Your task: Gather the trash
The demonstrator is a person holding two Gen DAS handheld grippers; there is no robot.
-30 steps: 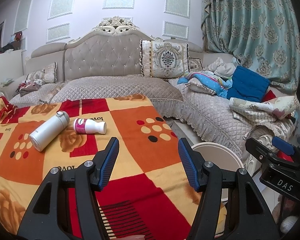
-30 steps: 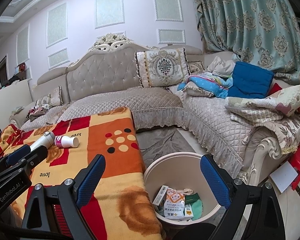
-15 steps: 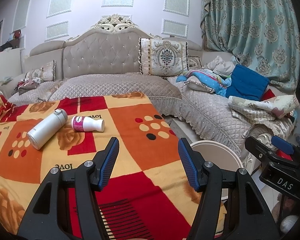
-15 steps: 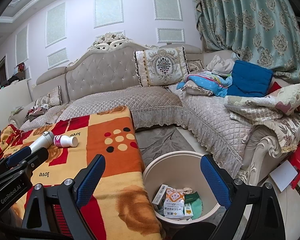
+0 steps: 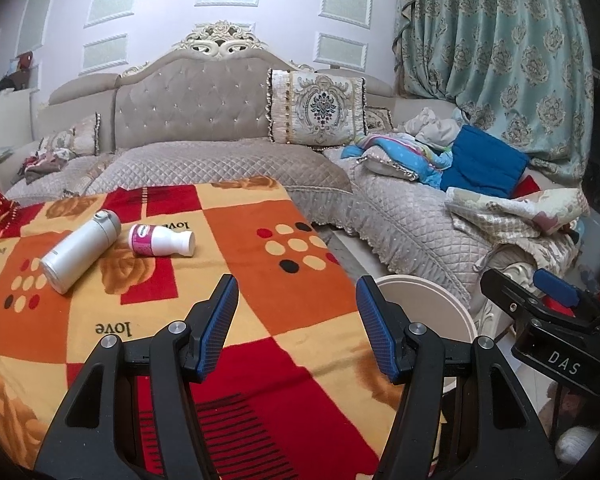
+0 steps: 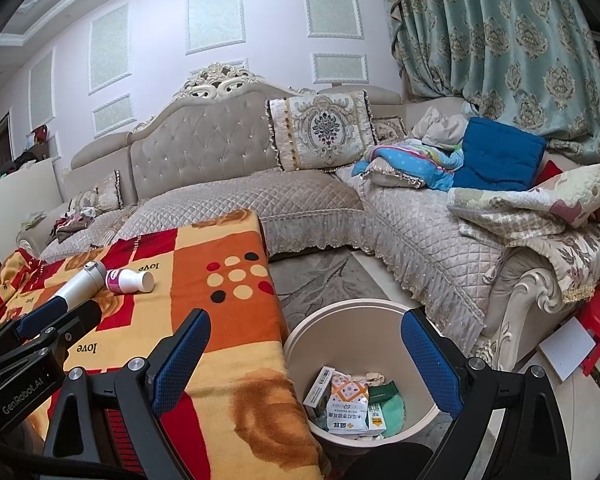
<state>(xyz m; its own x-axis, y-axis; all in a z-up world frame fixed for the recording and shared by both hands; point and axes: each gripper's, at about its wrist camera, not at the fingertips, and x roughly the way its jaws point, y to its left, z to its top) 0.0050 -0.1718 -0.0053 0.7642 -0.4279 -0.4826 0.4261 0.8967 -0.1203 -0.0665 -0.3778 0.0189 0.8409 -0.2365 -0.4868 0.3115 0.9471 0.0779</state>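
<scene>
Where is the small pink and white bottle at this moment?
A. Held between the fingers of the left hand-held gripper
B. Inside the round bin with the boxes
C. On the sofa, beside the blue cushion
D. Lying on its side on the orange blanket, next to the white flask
D: the small pink and white bottle lies on its side on the orange blanket, right beside the white flask, and no hand-held gripper touches it.

We see a blanket-covered table (image 5: 260, 264) bearing two items lying on their sides: a white flask (image 5: 80, 256) and, just beside it, a pink-labelled white bottle (image 5: 162, 240). On the floor (image 6: 332, 280) stands a beige bin (image 6: 340, 316).
</scene>
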